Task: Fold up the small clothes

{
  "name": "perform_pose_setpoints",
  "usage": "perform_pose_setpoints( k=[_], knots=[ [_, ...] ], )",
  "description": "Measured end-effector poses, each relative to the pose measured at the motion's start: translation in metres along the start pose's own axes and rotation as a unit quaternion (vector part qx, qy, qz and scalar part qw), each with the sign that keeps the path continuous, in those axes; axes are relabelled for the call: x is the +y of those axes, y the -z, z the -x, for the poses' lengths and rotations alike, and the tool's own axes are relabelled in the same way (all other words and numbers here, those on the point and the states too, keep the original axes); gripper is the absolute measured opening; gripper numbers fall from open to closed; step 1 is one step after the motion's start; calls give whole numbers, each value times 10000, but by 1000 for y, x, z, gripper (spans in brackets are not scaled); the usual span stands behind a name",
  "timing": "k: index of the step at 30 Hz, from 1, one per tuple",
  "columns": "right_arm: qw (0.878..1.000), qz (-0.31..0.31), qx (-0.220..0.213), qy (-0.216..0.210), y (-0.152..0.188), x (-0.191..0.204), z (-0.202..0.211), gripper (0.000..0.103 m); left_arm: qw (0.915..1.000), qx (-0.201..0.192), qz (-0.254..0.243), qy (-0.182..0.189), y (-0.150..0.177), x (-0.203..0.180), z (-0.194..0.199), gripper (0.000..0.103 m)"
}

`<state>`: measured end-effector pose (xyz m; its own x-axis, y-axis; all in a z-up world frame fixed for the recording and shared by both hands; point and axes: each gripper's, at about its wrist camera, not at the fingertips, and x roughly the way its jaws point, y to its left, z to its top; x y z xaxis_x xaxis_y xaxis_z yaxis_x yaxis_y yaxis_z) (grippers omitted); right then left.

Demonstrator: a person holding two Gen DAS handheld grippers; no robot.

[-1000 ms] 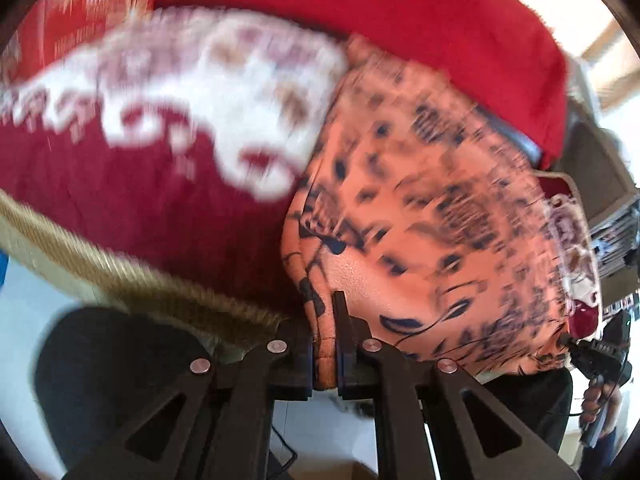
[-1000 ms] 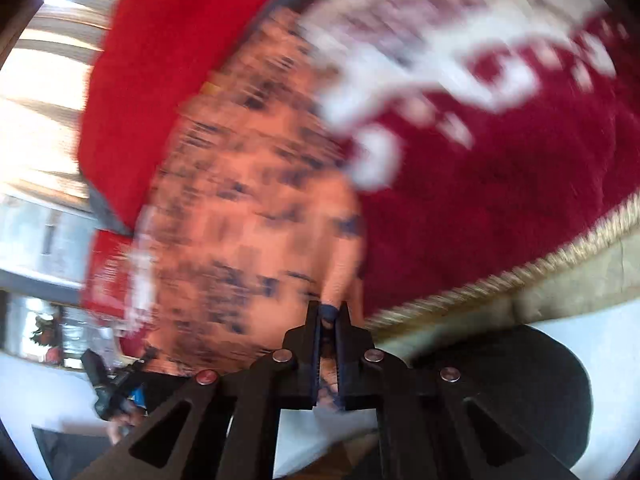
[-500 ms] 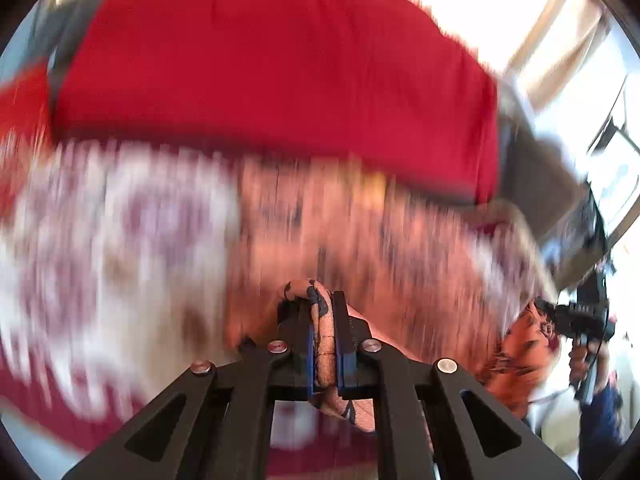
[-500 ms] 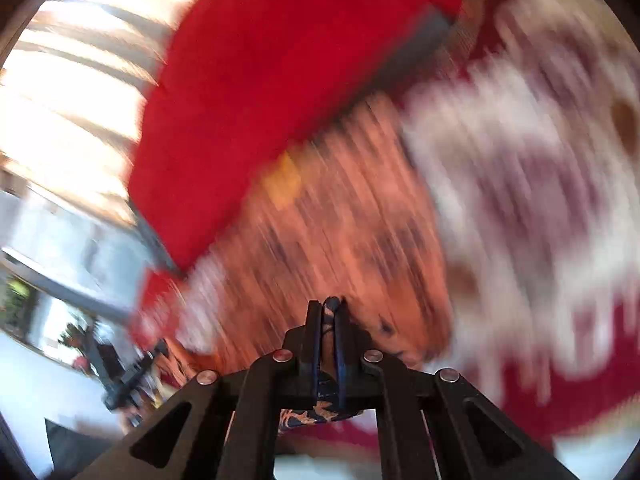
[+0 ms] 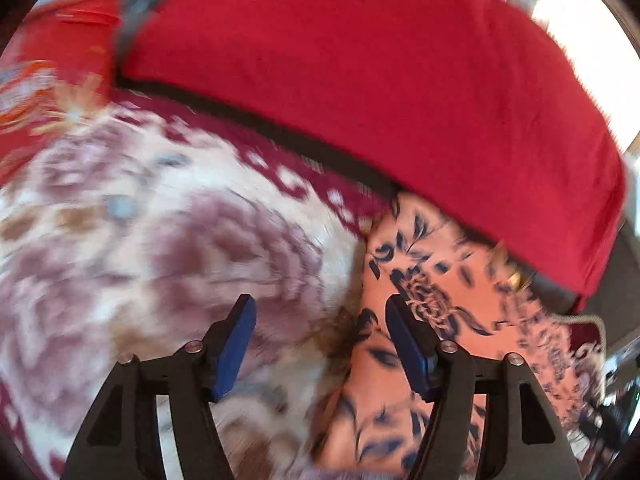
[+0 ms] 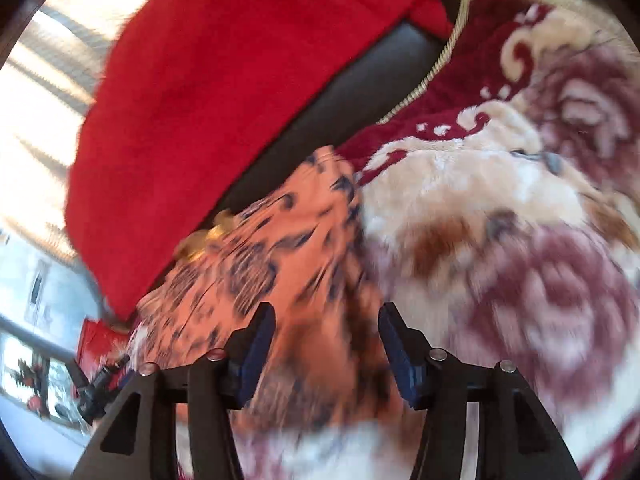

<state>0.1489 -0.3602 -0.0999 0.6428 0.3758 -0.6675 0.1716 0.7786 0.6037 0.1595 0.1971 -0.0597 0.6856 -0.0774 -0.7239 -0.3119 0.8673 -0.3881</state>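
Having let go, left tool (image 5: 320,340) and right tool (image 6: 326,344) gape over the orange garment (image 5: 432,308).

Garment (image 6: 304,248) perhaps folded; blurred

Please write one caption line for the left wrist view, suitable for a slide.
Left gripper, jaws open, above the orange patterned garment lying on a floral blanket by a red cushion.
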Motion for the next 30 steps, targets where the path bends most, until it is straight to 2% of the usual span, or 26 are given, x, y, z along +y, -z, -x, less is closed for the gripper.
perform_pose_setpoints(
  k=[2,3,5,6,8,11,12,13,14,15,16,17,20,23,25,27,28,29,30],
  knots=[
    [9998,-38,-129,-144,23,-3,26,82,9995,26,38,298,17,4,19,80],
    [9999,-50,-56,-126,33,-2,26,82,9986,129,39,513,30,-4,14,81],
    [9995,-174,103,-235,32,2,18,82,9958,479,-15,782,48,-14,-2,82],
    [9986,-354,190,-351,34,2,8,82,9947,643,-68,795,55,-20,-13,82],
    [9955,-778,326,-431,36,4,-14,82,9943,887,12,584,64,-33,-35,82],
    [9885,-1444,199,-410,47,9,-24,82,9962,834,92,219,67,-46,-53,84],
    [9873,-1538,135,-367,48,10,-29,80,9962,831,161,214,64,-49,-56,84],
    [9855,-1670,19,-292,49,9,-32,77,9951,936,252,216,60,-52,-59,67],
    [9822,-1861,-35,-261,49,6,-36,51,9945,1000,257,191,59,-53,-62,44],
    [9800,-1969,68,-272,47,4,-43,11,9930,1140,199,218,50,-58,-69,18],
    [9782,-2046,159,-303,43,5,-47,12,9917,1237,232,258,44,-62,-67,18],
    [9796,-1996,91,-217,38,11,-43,12,9930,1145,202,228,37,-67,-59,17],
    [9929,-1081,-441,-205,23,58,9,10,9975,513,-74,480,19,-86,-3,17],
    [9959,-381,-818,-115,32,87,58,10,9974,36,-339,631,30,-92,51,17],
    [9961,-279,-839,-10,52,79,76,11,9976,54,-354,596,57,-82,65,21],
    [9973,-350,-602,218,88,49,74,21,9974,397,-327,513,89,-57,63,33],
    [9978,-373,-405,363,101,35,67,30,9968,613,-366,346,109,-43,49,44],
    [9975,-430,-53,553,116,15,53,61,9957,853,-368,41,126,-27,33,45],
    [9953,-693,352,570,136,-13,41,67,9930,1134,-283,-156,138,-10,19,45]
  ],
)
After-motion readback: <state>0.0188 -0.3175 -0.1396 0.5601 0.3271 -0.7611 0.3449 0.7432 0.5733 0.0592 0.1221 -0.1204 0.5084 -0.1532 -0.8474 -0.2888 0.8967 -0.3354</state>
